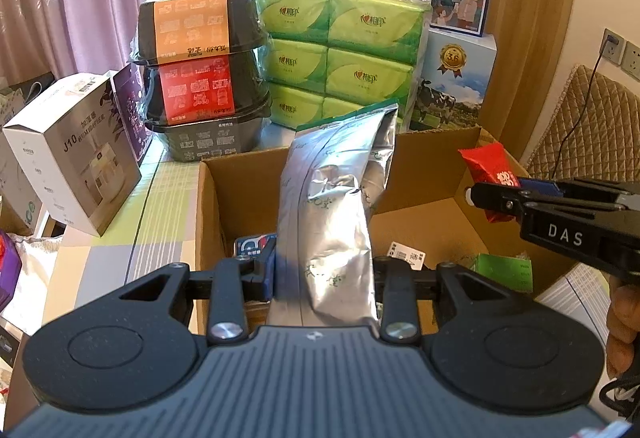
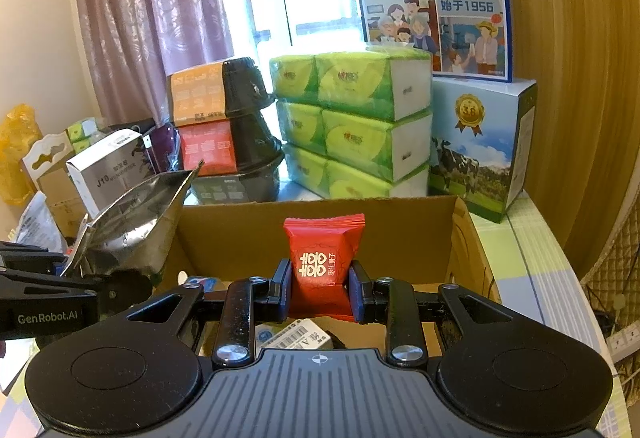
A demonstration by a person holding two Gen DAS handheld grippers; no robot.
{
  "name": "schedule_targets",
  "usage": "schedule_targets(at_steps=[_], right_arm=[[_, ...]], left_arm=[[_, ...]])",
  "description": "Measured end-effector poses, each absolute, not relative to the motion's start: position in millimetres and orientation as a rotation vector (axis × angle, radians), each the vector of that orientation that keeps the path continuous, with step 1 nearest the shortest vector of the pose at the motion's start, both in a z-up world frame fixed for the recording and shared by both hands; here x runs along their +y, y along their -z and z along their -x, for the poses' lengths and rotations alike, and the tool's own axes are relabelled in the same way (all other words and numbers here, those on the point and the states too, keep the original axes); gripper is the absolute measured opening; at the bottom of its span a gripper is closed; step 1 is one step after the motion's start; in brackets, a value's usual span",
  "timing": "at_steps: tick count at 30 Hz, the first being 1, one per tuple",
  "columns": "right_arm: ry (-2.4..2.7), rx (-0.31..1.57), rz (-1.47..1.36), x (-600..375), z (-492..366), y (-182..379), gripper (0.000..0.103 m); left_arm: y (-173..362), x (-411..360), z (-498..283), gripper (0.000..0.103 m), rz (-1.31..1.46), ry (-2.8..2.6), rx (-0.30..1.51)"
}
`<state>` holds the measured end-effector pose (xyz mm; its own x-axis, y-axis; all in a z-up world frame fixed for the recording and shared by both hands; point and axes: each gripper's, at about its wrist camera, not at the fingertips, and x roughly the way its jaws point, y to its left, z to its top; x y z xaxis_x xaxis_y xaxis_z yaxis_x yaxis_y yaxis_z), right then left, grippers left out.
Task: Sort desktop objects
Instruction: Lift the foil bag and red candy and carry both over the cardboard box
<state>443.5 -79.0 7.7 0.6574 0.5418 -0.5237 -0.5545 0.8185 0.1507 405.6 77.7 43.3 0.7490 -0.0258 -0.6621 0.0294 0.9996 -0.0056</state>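
Behind a cluttered desk and bright window, both tongs hang over the cardboard box [image 1: 424,174]: left gripper [image 1: 324,274] clenched on an upright silver pouch [image 1: 332,206], right gripper [image 2: 320,288] clamping a red candy packet [image 2: 320,254], both directly above the opening.

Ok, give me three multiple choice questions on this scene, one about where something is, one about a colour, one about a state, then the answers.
1. Where is the open brown cardboard box?
A. in front of the stacked green tissue packs
B. on top of the tissue packs
C. behind the purple curtain

2. What colour is the small candy packet in the right tongs?
A. blue
B. red
C. yellow

3. What are the left tongs doing?
A. hanging open with nothing in them
B. lying inside the box
C. shut on a crinkled silver foil pouch

Answers: 1 A, the box stands nearer than the packs. 2 B, the wrapper is red with white print. 3 C, both pads press the pouch.
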Motion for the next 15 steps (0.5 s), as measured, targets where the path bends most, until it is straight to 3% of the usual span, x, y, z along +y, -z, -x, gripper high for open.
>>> schedule_targets(at_steps=[15], right_arm=[[-0.607, 0.594, 0.009, -81.4, -454.7, -1.7, 0.026]], left_arm=[[-41.4, 78.5, -422.5, 0.029, 0.007, 0.024, 0.708]])
